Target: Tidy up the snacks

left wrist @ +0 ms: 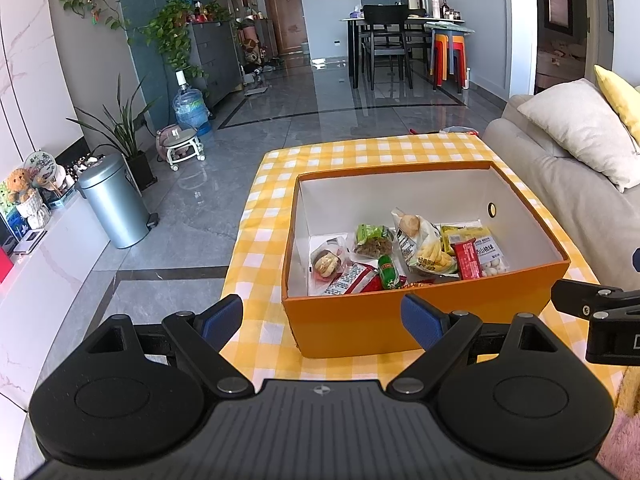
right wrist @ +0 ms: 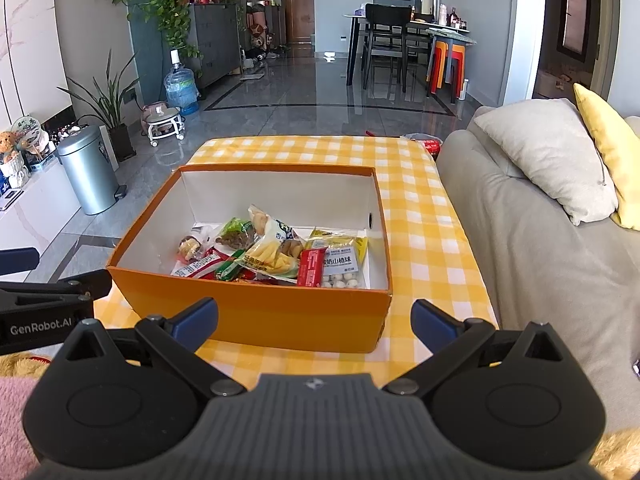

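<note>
Both grippers level, facing the box [left wrist: 400,320].
Left gripper [left wrist: 322,320] and right gripper [right wrist: 314,318] spread wide, empty; snacks [right wrist: 272,256] ahead.

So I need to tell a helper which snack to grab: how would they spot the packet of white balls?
Look inside the orange box on the yellow checked tablecloth. The packet lies in its near right corner, beside a red bar. Only it has a clear window showing small white balls.

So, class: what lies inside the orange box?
Inside the orange box lies a heap of snack packets, overlapping; whatever sits beneath them, and behind the near wall, is hidden.
</note>
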